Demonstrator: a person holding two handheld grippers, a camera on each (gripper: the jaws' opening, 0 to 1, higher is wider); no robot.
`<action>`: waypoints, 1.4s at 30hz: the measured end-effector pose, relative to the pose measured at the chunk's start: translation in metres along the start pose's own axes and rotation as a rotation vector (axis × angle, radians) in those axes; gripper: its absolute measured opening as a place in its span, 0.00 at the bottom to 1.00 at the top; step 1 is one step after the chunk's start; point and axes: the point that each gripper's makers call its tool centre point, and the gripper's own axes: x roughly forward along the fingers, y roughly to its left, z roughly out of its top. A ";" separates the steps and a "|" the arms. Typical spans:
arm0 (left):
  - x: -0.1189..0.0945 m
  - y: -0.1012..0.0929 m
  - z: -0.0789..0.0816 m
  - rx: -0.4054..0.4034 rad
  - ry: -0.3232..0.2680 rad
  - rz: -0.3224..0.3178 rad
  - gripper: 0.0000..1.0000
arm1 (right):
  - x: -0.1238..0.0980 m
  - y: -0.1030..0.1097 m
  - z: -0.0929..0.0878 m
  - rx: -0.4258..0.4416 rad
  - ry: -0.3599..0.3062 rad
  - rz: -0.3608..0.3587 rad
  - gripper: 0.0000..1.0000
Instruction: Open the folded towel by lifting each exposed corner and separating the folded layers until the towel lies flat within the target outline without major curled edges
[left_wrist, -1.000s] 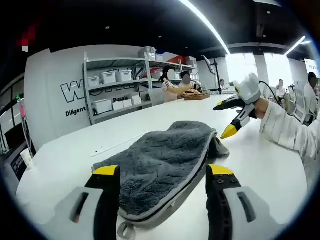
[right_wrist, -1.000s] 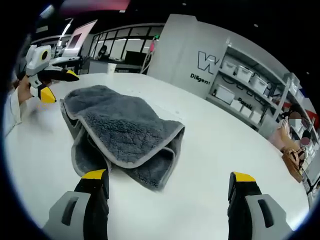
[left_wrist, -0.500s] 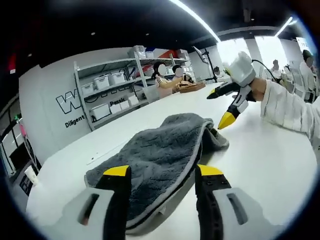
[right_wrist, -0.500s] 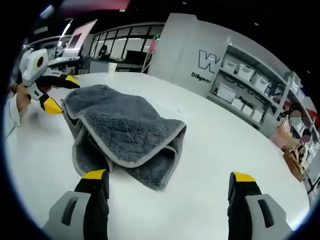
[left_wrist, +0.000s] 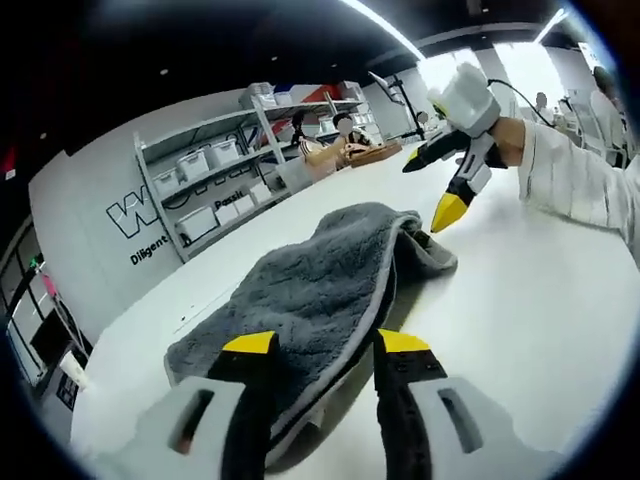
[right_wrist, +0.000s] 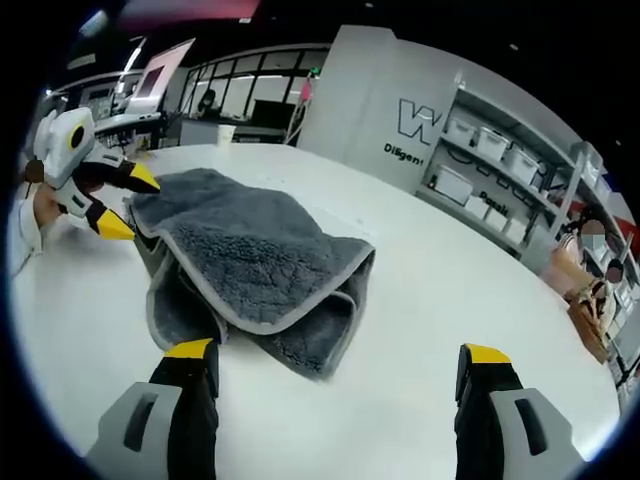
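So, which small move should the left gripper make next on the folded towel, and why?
Probably close the left gripper on the towel edge: its open jaws straddle the near grey hem, and the layers are still folded. The right gripper stands open and apart.

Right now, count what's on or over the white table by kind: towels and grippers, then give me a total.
Towel: 1
Grippers: 2, left and right
Total: 3

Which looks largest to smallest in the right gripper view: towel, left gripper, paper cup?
1. towel, by far the largest.
2. left gripper, at the towel's far edge.
3. paper cup, smallest, though it stands farther back, so distance shrinks it.
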 end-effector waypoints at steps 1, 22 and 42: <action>0.000 0.000 -0.001 0.002 0.002 0.002 0.32 | 0.000 0.000 0.000 -0.001 0.001 0.000 0.98; 0.001 -0.007 -0.007 0.018 0.022 -0.029 0.04 | 0.000 0.000 -0.002 -0.003 0.014 -0.003 0.96; -0.003 -0.003 -0.003 0.007 0.017 -0.028 0.01 | 0.001 -0.001 -0.002 0.001 0.012 -0.004 0.95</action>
